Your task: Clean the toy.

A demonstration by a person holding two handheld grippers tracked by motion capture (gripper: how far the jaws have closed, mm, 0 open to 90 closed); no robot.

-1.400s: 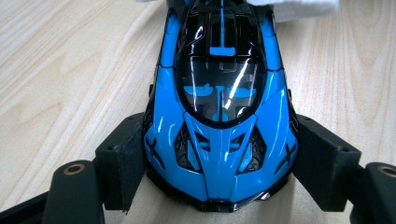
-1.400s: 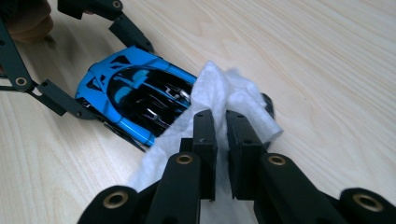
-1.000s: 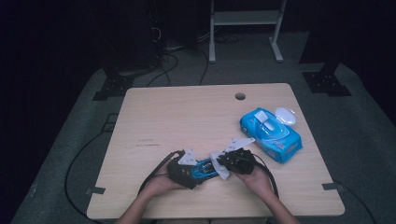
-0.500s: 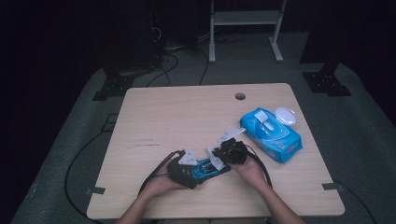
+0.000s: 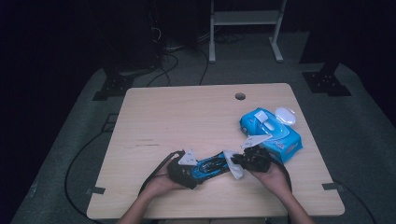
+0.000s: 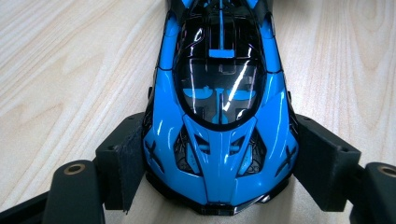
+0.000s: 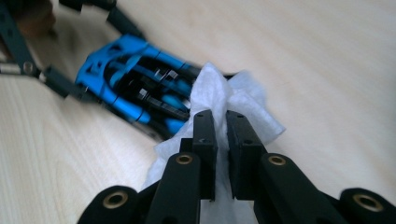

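A blue and black toy sports car (image 5: pixel 211 166) lies on the wooden table (image 5: pixel 187 116) near its front edge. My left gripper (image 5: pixel 186 169) is shut on the car's nose (image 6: pixel 219 158), one jaw on each side. A white wet wipe (image 5: pixel 233 164) is pinched in my right gripper (image 5: pixel 239 161), which is shut on it. The wipe (image 7: pixel 229 100) touches the rear end of the car (image 7: pixel 135 88) in the right gripper view. The left gripper's linkage (image 7: pixel 28 56) appears beyond the car there.
A blue pack of wet wipes (image 5: pixel 271 133) with its white lid (image 5: pixel 286 115) flipped open lies at the right of the table. A round cable hole (image 5: pixel 240 96) sits near the far edge. Cables trail off the front left edge.
My right gripper has moved left with the wipe, from beside the pack to the car's rear end. The left gripper and the car have stayed put.
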